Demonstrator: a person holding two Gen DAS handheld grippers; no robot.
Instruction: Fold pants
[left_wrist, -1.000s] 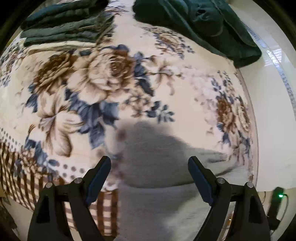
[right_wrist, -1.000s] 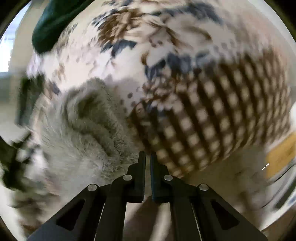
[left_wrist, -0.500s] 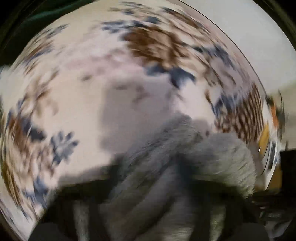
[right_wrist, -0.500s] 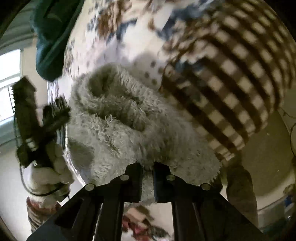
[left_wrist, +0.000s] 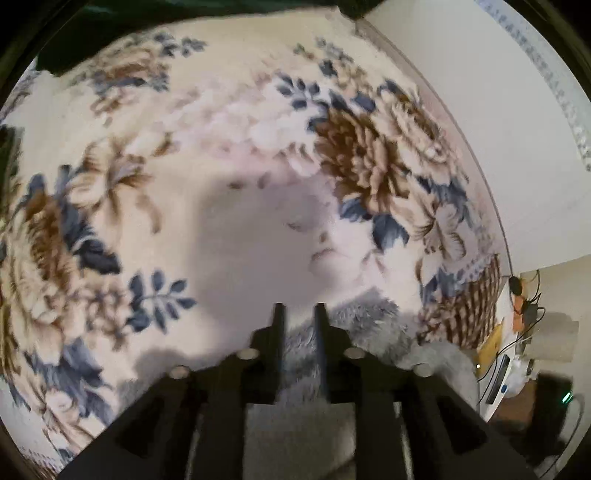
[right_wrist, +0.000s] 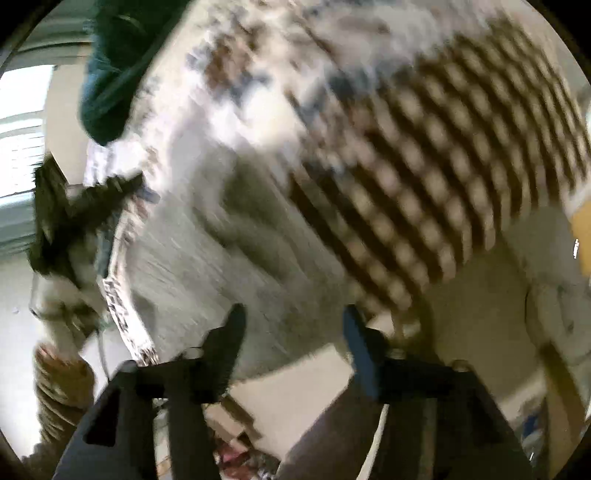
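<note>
Grey fleece pants (left_wrist: 354, 328) lie at floral blanket (left_wrist: 229, 155) edge, fabric between your left gripper (left_wrist: 298, 314) fingers, jaws opening. Your right gripper (right_wrist: 293, 325) opening, pads apart, pinching nothing.

Right claw (right_wrist: 293, 328) opened, releasing the grey pants (right_wrist: 207, 258).

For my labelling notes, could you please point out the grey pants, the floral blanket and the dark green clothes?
grey pants (left_wrist: 354, 325): left wrist view, fluffy edge beside the fingers.
floral blanket (left_wrist: 365, 155): left wrist view, brown flower.
dark green clothes (right_wrist: 110, 74): right wrist view, middle of the pile.
</note>
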